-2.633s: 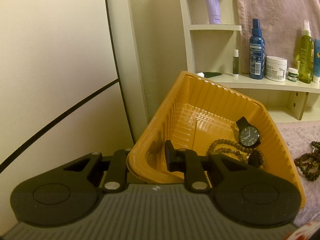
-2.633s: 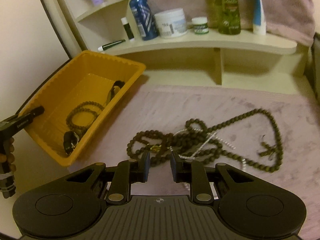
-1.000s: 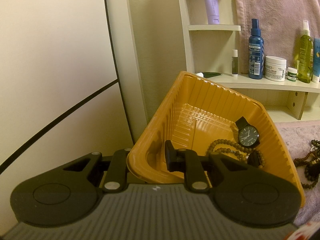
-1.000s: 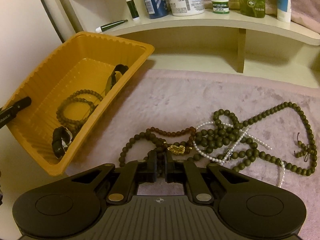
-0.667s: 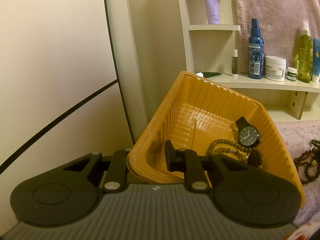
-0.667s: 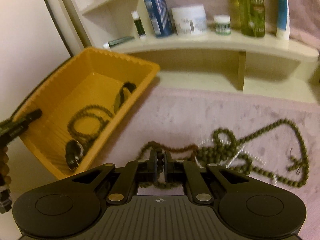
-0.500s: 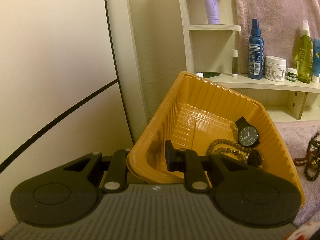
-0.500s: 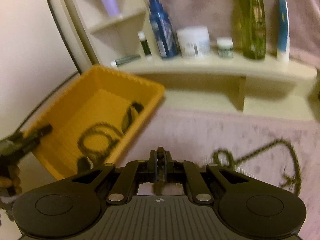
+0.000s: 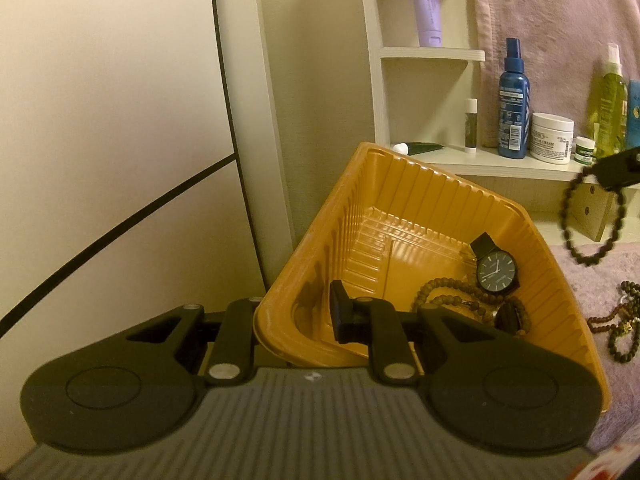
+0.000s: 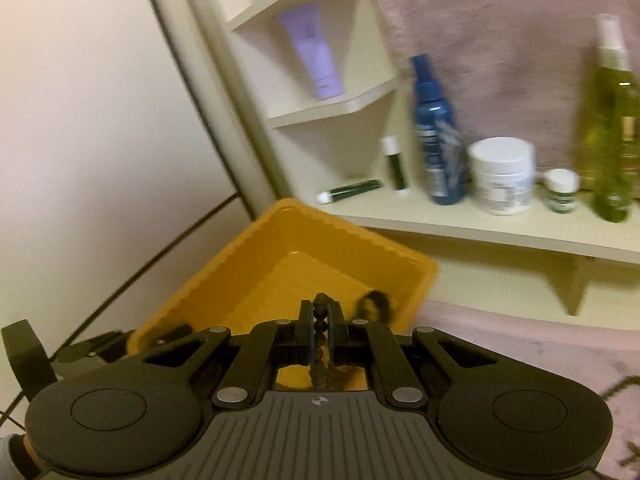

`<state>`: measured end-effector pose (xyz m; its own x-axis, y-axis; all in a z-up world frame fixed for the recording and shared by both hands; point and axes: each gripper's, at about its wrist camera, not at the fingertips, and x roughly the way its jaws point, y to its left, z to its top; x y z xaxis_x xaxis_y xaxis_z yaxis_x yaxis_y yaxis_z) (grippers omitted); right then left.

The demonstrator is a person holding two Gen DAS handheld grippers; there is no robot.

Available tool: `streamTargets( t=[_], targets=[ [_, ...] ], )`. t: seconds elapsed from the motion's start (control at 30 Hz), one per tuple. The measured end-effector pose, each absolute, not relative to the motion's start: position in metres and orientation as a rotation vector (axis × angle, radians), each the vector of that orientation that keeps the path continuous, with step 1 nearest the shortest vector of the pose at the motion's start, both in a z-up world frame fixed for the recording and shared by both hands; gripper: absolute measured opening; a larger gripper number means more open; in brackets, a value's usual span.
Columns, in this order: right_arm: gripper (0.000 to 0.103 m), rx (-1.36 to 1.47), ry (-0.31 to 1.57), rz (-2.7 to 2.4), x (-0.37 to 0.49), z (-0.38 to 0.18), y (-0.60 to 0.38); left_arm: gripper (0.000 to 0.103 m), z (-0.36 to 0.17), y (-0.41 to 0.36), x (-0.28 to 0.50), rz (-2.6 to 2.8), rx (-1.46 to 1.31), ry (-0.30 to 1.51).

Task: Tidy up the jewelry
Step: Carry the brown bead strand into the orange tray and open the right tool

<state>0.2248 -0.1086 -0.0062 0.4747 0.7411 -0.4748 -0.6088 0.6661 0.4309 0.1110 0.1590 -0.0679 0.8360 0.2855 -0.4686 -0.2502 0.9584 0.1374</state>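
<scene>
My left gripper (image 9: pixel 296 316) is shut on the near rim of the orange tray (image 9: pixel 400 200), holding it tilted. A black watch (image 9: pixel 496 271) and a brown bead bracelet (image 9: pixel 448 294) lie inside the tray. My right gripper (image 10: pixel 320 320) is shut on a dark bead bracelet (image 10: pixel 319 334), held in the air above the tray (image 10: pixel 256 268). In the left wrist view the right gripper (image 9: pixel 618 166) shows at the far right with the bracelet (image 9: pixel 592 216) hanging from it. More bead strands (image 9: pixel 624 320) lie on the pink cloth.
A shelf (image 10: pixel 480 228) behind the tray holds a blue spray bottle (image 10: pixel 438 136), a white jar (image 10: pixel 502 176), a small pot (image 10: pixel 562 190), a green bottle (image 10: pixel 614 128) and a lip balm (image 10: pixel 394 162). A purple tube (image 10: pixel 316 56) stands higher up. A pale wall (image 9: pixel 112 120) is on the left.
My right gripper closed on the dark bead bracelet, lifted it off the cloth and carried it left and up toward the tray. My left gripper and the tray have not moved.
</scene>
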Motion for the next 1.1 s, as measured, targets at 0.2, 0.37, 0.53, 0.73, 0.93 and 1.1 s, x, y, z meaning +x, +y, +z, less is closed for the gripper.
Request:
streamTargets(
  t=[0.2,0.37,0.53,0.73,0.93,1.1],
  targets=[
    [0.006,0.209,0.719,0.891,0.229,-0.017,-0.077,0.018,-0.068,0.159,0.111,0.280,0.073,0.504],
    [0.006,0.192,0.738,0.914,0.230,-0.026,-0.060,0.018,-0.068,0.159,0.111,0.280,0.073,0.505],
    [0.007,0.172,0.757,0.918,0.229,-0.038,-0.047,0.018,-0.068,0.159,0.110,0.279,0.074,0.505],
    [0.007,0.117,0.758,0.915,0.225,-0.049,-0.034,0.018,-0.068,0.159,0.110,0.281,0.076,0.502],
    [0.029,0.108,0.738,0.925,0.221,-0.046,-0.027,0.018,-0.068,0.159,0.109,0.280,0.077,0.505],
    [0.051,0.120,0.686,0.910,0.216,-0.036,-0.039,0.018,-0.068,0.159,0.109,0.280,0.077,0.506]
  ],
)
